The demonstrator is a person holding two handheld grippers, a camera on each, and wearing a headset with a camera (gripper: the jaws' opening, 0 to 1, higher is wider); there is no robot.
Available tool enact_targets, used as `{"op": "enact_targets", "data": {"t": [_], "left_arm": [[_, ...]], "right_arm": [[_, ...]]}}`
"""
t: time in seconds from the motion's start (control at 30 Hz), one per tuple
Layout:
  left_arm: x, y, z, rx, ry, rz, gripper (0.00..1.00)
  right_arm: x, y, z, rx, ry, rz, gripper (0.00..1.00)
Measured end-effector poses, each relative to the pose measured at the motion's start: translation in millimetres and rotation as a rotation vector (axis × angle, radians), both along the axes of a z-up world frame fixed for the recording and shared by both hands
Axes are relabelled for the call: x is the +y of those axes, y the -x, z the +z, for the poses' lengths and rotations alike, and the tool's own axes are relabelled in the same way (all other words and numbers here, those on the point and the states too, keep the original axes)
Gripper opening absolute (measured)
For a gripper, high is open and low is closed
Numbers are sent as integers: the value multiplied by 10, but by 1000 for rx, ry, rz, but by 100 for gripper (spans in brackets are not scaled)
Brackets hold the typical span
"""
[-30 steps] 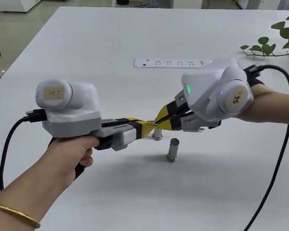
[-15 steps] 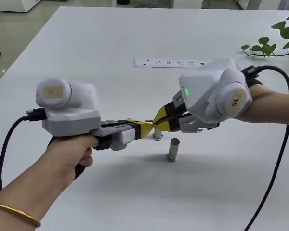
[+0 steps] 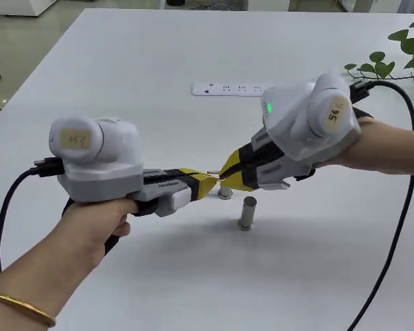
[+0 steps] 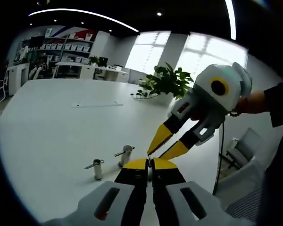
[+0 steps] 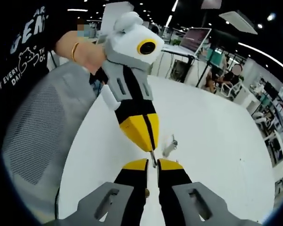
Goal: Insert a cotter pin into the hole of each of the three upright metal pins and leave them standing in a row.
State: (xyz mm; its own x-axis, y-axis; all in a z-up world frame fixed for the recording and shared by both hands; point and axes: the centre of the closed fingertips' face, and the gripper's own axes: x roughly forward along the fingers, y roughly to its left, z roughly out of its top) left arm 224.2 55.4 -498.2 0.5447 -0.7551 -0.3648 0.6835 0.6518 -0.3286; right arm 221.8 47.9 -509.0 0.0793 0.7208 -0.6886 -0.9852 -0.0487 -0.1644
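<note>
Above the table my left gripper (image 3: 208, 181) and right gripper (image 3: 228, 176) meet tip to tip. A thin cotter pin (image 5: 153, 159) runs from the left gripper's shut tips (image 5: 149, 147) into the narrow gap of my right gripper (image 5: 153, 165), which is closed on it. My left gripper (image 4: 149, 164) is shut on the pin's other end. Below the tips, two upright metal pins stand on the white table, the near one (image 3: 247, 212) and a second (image 3: 225, 193) partly hidden. In the left gripper view both pins (image 4: 98, 168) (image 4: 126, 154) have a cotter pin sticking out sideways.
A white power strip (image 3: 241, 89) lies further back on the table (image 3: 124, 69). A leafy plant (image 3: 400, 58) trails in at the far right edge. Black cables hang from both grippers.
My right gripper has rolled and lifted slightly, and its body now sits higher. The left gripper has barely shifted, and the jaw tips stay together over the pins.
</note>
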Motion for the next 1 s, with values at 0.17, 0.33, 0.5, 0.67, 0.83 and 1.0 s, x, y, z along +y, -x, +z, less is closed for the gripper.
{"op": "enact_targets", "data": {"t": [0.17,0.33,0.5,0.67,0.83,1.0], "left_arm": [[7,48,3,-66,-33,-47,0],[12,102,-9,-116,-42,-90,0],[-18,188,25,-161,-31,-145,0],[-44,290,31,-171,-24,-197,0],[-74,367,48,-179,-4,-237,0],[-105,423,56,-185,10,-265,0]], "right_arm": [[-10,80,40,193,-76,-79,5],[-52,118,23,304,-112,-118,6],[-116,155,-5,388,-136,-139,6],[-174,268,-23,461,-148,-123,7],[-172,411,-5,510,-162,-80,9],[-148,483,30,538,-188,-58,9]]}}
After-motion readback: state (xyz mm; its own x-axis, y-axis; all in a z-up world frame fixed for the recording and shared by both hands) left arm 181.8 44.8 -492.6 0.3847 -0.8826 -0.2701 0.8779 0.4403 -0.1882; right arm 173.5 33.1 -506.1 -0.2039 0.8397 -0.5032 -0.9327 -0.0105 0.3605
